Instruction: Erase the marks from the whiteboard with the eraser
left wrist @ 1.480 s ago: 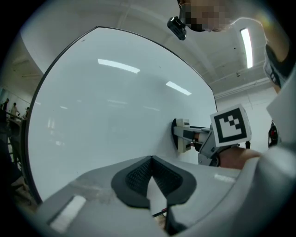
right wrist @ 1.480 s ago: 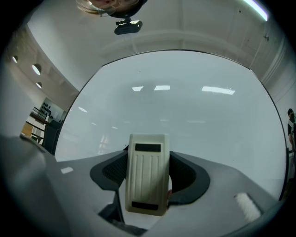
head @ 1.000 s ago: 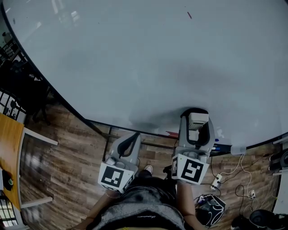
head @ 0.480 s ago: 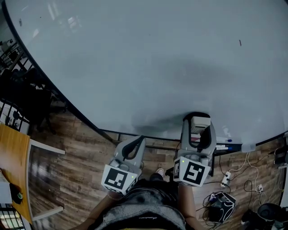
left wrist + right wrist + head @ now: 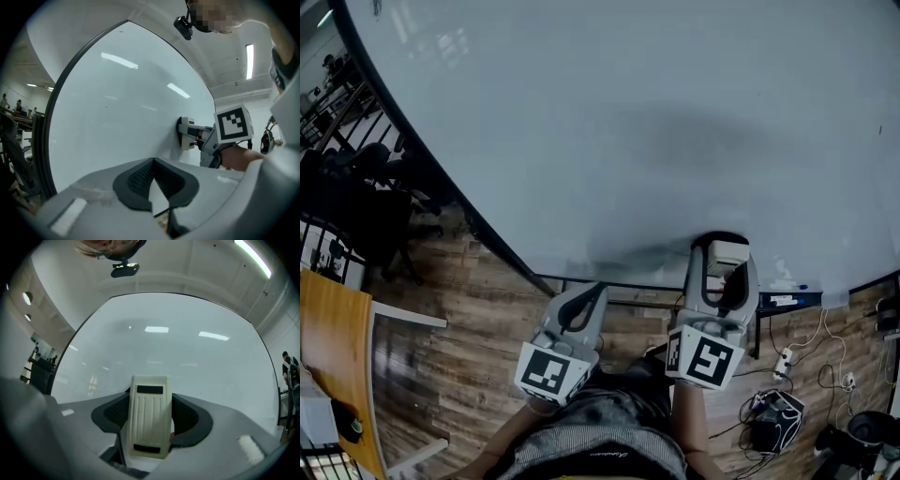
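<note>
Cream ribbed plastic eraser (image 5: 724, 254) on a large glossy white whiteboard (image 5: 628, 122).
The eraser stands upright, pressed flat against the board's lower part; the pale board surface reflects ceiling lights.

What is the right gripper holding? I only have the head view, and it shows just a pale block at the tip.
Observer: The right gripper view shows the right gripper shut on a cream, ribbed eraser.
Operator: Is it on the board?
Observer: In the left gripper view, from the side, its dark face looks pressed flat against the whiteboard.
Operator: And the other gripper?
Observer: The left gripper has its jaws together in its own view, nothing between them.
</note>
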